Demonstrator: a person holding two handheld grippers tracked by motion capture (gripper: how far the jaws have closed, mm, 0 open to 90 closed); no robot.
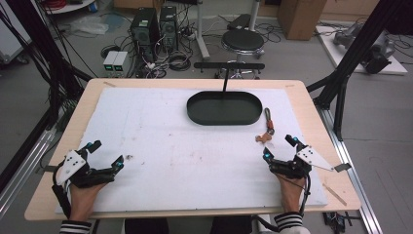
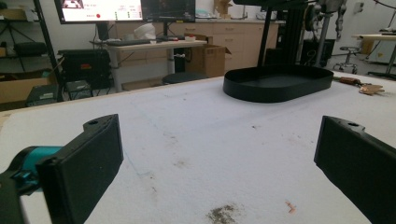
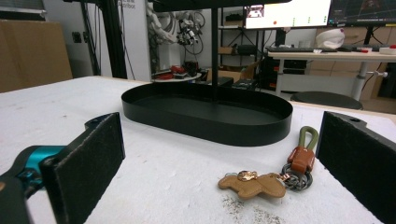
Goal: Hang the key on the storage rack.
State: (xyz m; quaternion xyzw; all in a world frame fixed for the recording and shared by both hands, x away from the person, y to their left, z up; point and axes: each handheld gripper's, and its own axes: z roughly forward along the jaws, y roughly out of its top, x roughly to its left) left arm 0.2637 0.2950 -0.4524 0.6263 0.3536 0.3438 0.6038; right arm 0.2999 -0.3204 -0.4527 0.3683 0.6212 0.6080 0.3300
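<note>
In the high view the right gripper [image 1: 278,147] rests at the lower right of the frame with its jaws spread and nothing between them, and the keychain [image 1: 266,130] lies just above it, right of centre, on the white tabletop [image 1: 160,141], close beside the right end of the black oval tray [image 1: 224,108] without touching it. In the right gripper view the keychain [image 3: 271,175] sits low and right of centre, its brown bear-shaped tag nearest the camera, the rings and leather loop trailing back toward the tray [image 3: 208,114]. The left gripper [image 1: 107,155] waits at the lower left, jaws likewise spread and empty, well apart from everything. The likely trouble is the grasp itself: the tag lies flat on the tabletop, so jaws coming in level could slide over it or push it along the surface rather than closing on it. Pinching only the tag could let the rings and loop swing and snag the tray's rim or its upright post [image 1: 225,82] on the way over.
</note>
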